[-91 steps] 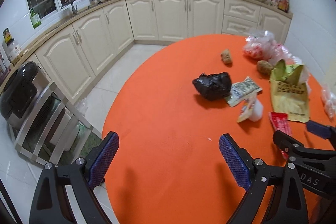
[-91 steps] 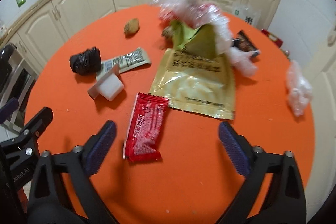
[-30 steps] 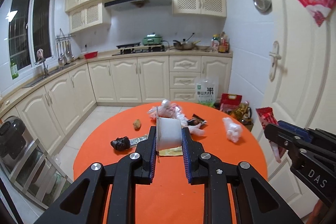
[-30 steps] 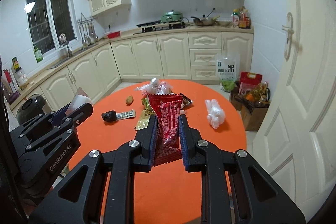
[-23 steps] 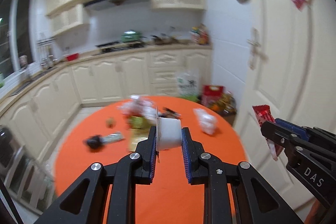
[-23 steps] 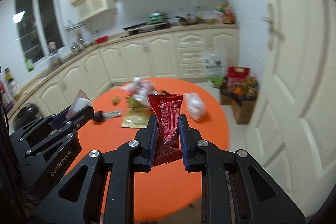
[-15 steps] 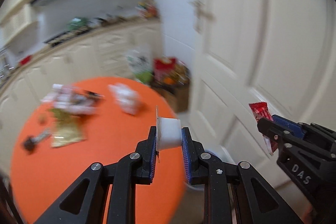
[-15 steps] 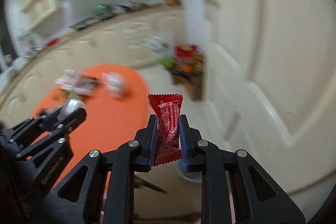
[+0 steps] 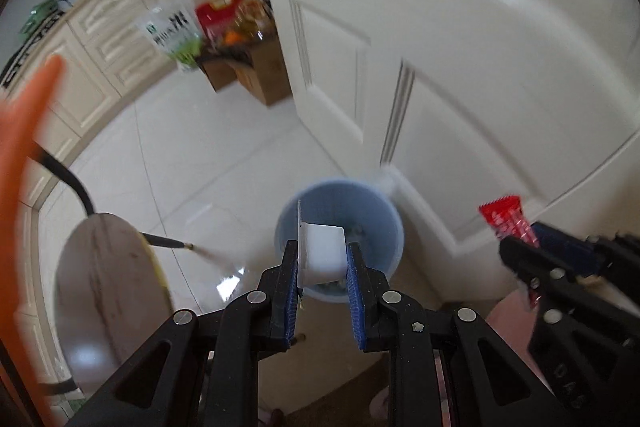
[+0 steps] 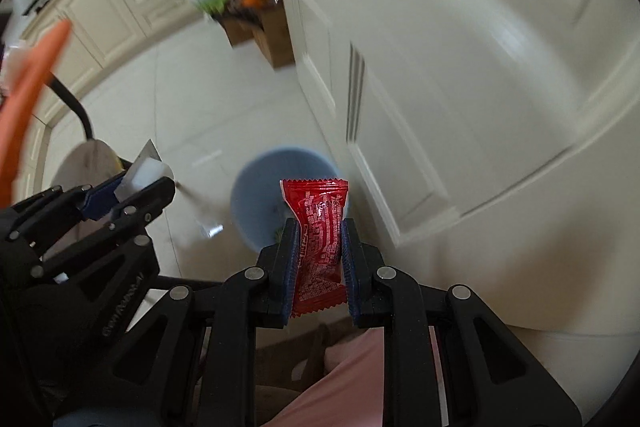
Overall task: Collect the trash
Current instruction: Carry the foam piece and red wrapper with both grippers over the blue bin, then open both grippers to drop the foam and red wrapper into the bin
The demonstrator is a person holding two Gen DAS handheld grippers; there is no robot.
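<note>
I am holding two pieces of trash above the blue bin [image 9: 339,223] standing on the kitchen floor beside the white door [image 9: 460,75]. My left gripper [image 9: 322,275] is clamped on a white plastic cup [image 9: 322,253], its fingers [image 9: 291,283] pressing both sides, and the cup is hanging right over the bin's open mouth in the left wrist view. My right gripper [image 10: 319,255] is pinching a red snack wrapper [image 10: 320,227] upright between its closed fingers [image 10: 289,259], with the bin [image 10: 256,183] lying just ahead and below it.

The step in hand, as I judge it, is the drop. To do it well I am aiming to bring each piece squarely over the middle of the opening before letting go, not over the rim. The cup looks stiff and should fall straight; the wrapper is light and flat, and could flutter sideways or cling to a pad, so lowering it close to the mouth and opening wide seems wise. Releasing one side at a time would keep the two grippers from knocking together. The orange desk [image 9: 24,155] edge and a round stool [image 9: 108,291] are standing to my left, near the bin, so I am keeping my swing clear of them.
</note>
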